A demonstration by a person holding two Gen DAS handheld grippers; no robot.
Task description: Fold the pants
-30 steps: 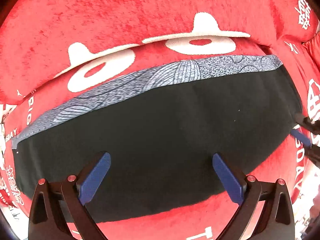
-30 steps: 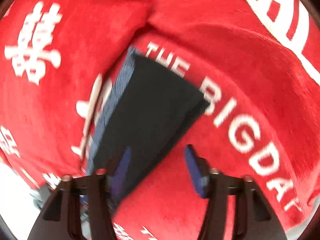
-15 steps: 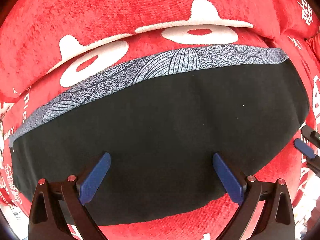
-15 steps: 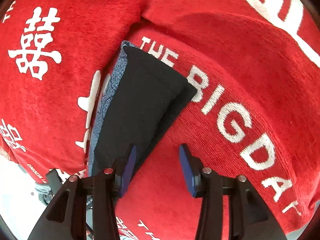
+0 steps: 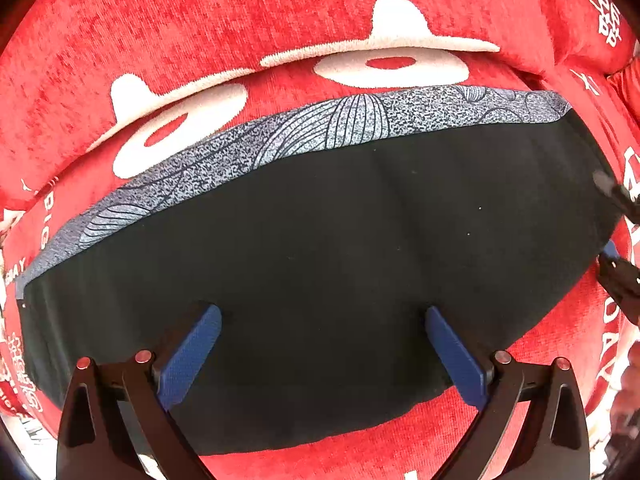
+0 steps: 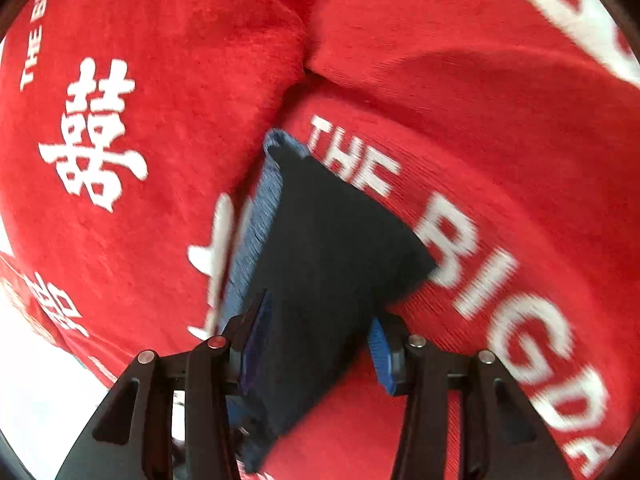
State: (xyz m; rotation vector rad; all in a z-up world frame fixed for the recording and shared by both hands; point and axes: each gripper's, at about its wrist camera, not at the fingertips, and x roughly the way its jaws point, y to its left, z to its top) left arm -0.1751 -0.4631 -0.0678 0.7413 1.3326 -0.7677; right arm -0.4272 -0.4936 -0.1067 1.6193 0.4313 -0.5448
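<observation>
Black pants [image 5: 320, 264], folded into a long strip with a grey patterned band along the far edge, lie on a red blanket [image 5: 240, 20]. The left gripper [image 5: 322, 346] hovers above the pants, jaws wide and empty. The right gripper [image 6: 320, 344], jaws half apart, straddles the pants' end. Likely step: taking that end; next, closing there to fold it over.

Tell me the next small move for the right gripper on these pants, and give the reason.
Probably close the right gripper on the end of the folded black pants. Its jaws stand open with that end of the cloth between them, and the pads do not seem to press on it. The left gripper hangs open above the middle, so nothing holds the pants for the next fold.
</observation>
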